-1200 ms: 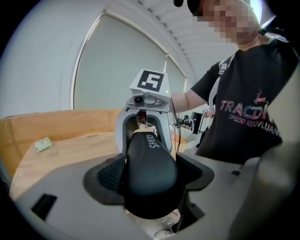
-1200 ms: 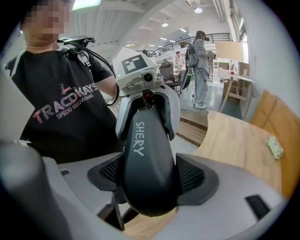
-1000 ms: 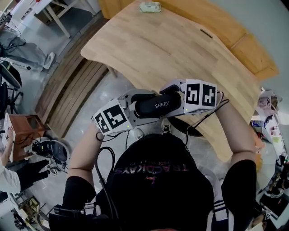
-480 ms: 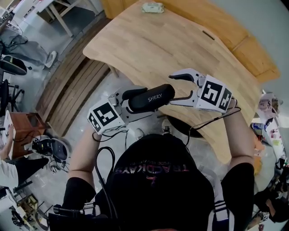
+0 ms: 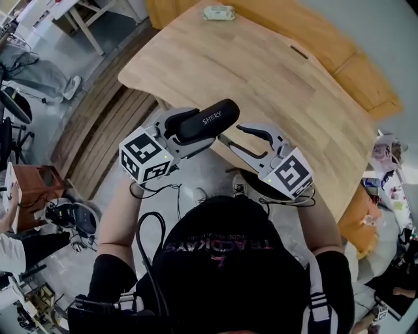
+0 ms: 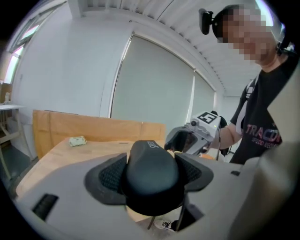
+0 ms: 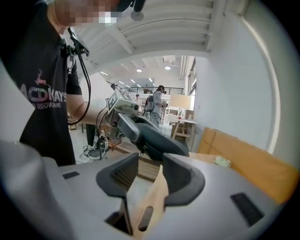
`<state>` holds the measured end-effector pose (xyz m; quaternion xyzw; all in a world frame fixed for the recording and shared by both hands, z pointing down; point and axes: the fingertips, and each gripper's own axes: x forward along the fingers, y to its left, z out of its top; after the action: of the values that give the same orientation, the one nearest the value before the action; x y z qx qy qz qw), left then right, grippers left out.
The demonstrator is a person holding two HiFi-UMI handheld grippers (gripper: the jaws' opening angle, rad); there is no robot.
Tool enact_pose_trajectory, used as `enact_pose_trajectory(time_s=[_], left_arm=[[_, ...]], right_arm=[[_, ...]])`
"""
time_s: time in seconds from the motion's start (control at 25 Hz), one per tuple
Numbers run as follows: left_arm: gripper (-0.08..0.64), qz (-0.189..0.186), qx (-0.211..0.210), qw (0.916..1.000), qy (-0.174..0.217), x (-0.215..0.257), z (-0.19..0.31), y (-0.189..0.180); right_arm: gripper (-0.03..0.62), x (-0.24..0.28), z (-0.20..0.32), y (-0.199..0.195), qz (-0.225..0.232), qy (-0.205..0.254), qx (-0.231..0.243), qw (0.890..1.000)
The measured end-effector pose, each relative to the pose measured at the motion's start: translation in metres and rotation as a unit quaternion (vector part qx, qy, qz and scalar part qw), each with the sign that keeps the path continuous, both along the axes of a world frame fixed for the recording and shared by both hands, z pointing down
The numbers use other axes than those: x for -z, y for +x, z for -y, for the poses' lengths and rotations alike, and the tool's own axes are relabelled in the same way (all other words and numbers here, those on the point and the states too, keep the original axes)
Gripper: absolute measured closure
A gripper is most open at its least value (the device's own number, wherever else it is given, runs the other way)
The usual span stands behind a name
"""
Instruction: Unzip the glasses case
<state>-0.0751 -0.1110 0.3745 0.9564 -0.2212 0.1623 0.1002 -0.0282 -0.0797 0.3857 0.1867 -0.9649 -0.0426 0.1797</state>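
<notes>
Open air by the table [image 5: 261, 72] edge; one obstacle
The glasses case [image 5: 212, 119] juts from the left hand-held gripper [image 5: 188, 130] just before the right hand-held gripper [image 5: 230, 132], whose jaws have just been closing on nothing; a small packet [image 5: 217, 11] sits far across.

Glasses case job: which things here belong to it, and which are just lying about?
In the job:
glasses case, clamped in the left gripper
right gripper, its jaws just been closing, nothing between them yet

Just lying about:
wooden table
small pale packet at the table's far edge
</notes>
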Motion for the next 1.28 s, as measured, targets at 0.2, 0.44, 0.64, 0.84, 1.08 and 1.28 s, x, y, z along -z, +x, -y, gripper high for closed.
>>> enact_pose_trajectory(time_s=[0.2,0.44,0.64,0.84,1.08,1.28], left_arm=[[0.232,0.009,0.046,0.9988,-0.013,-0.002,0.017,0.002],[0.232,0.005,0.092,0.9954,-0.027,-0.003,0.026,-0.002],[0.232,0.001,0.118,0.9922,-0.04,-0.003,0.028,-0.001],[0.232,-0.005,0.137,0.9888,-0.059,-0.007,0.027,-0.003],[0.232,-0.012,0.147,0.9855,-0.083,-0.015,0.029,-0.005],[0.232,-0.021,0.157,0.9826,-0.098,-0.019,0.029,-0.007]], right_arm=[[0.443,-0.004,0.004,-0.011,-0.017,0.05,-0.046,0.998],[0.454,-0.014,0.017,-0.02,0.008,0.048,-0.102,0.994],[0.459,-0.016,0.023,-0.018,-0.011,0.081,-0.127,0.989],[0.469,-0.015,0.025,-0.027,-0.029,0.115,-0.141,0.983],[0.522,-0.018,0.032,-0.026,-0.043,0.137,-0.163,0.976],[0.548,-0.019,0.034,-0.025,-0.036,0.134,-0.169,0.976]])
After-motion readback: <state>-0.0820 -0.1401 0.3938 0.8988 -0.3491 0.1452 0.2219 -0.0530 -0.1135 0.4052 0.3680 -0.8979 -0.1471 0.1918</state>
